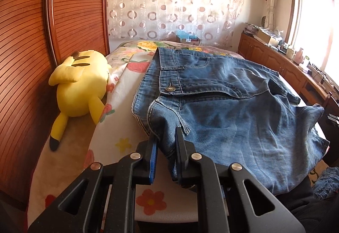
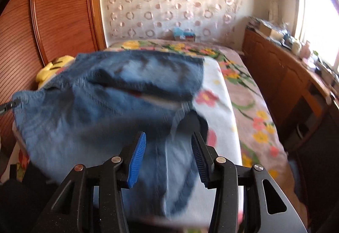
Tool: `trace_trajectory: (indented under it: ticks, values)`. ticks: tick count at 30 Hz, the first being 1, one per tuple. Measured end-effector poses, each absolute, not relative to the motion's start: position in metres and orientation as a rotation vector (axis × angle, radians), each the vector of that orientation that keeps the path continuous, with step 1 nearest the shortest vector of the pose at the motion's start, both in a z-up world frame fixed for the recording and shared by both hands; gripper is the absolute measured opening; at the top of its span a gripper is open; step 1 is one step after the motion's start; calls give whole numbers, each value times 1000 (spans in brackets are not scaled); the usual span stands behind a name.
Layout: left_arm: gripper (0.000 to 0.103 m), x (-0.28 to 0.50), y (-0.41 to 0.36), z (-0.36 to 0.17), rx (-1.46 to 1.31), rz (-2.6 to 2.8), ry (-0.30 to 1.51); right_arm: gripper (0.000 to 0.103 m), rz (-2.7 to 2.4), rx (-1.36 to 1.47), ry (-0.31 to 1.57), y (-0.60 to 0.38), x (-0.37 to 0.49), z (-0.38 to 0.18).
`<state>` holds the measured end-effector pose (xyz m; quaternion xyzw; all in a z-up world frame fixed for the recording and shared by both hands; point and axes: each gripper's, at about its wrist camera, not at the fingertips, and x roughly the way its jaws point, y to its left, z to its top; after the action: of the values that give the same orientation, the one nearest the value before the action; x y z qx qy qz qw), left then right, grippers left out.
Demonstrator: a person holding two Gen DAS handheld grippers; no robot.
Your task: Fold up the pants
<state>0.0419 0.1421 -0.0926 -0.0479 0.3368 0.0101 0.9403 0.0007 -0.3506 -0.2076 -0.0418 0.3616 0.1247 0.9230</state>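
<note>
Denim pants [image 1: 222, 93] blurred on right, left gripper [image 1: 166, 144] pinching fabric, right gripper [image 2: 169, 146] spread wide.

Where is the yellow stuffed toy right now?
In the left wrist view the yellow stuffed toy lies on the bed's left side, against the wooden wardrobe and left of the jeans. The right wrist view shows it peeking out behind them.

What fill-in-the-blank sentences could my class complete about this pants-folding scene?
1. The left gripper is shut on the blue ____.
2. The plush toy beside the jeans is coloured ____.
3. The jaws of the right gripper stand ____.
4. The jeans lie on a ____-patterned blanket.

Missing words: jeans; yellow; open; flower
</note>
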Motion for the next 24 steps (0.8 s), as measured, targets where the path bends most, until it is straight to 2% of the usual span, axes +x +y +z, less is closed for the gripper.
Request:
trace_trajectory:
  ticks: [8, 17, 19, 24]
  values:
    - [16, 47, 142, -97, -98, 25, 701, 47, 245, -49, 805, -346, -31, -206]
    - [17, 52, 151, -111, -115, 69, 734, 47, 273, -63, 859, -351, -11, -214]
    - [19, 53, 155, -115, -122, 81, 746, 34, 276, -62, 860, -350, -1, -216]
    - [27, 54, 161, -122, -149, 87, 760, 17, 285, -55, 839, -350, 0, -213]
